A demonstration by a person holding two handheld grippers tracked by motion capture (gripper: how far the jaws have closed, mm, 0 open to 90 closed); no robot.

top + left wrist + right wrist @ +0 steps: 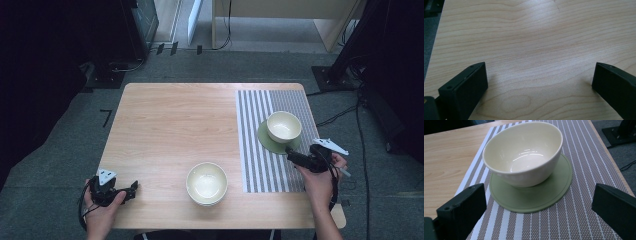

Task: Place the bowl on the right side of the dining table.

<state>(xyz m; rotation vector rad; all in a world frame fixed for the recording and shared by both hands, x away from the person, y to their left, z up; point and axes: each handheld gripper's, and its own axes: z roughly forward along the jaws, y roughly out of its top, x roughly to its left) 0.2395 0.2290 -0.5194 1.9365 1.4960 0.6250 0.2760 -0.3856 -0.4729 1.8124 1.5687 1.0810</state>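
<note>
- Jaws of the right gripper (pixel 539 202) stand wide apart with nothing between them; they point at a cream bowl (pixel 524 155) from just in front of it, low over the mat.
- That bowl sits on a round green coaster (pixel 534 195), slightly off its middle toward the far left edge, and looks tipped a little toward the camera in the right gripper view. The coaster gives it a soft base and marks its spot.
- Coaster and bowl both rest on a striped placemat (pixel 579 220) that covers the right part of the wooden table (pixel 175 125), so this reads as a place setting.
- In the high view the right gripper (pixel 295 156) is at the near edge of the coaster, with the person's right hand (pixel 325 177) behind it. I judge it is either about to take the bowl or has just let it go; which, I cannot tell.
- The left gripper (pixel 539 82) is also wide open and holds nothing, low over bare wood at the table's near left corner, apparently parked out of the way.
- A second stack of cream bowls (pixel 207 183) waits near the front edge, between the two grippers, just left of the placemat, probably the supply for the setting.
</note>
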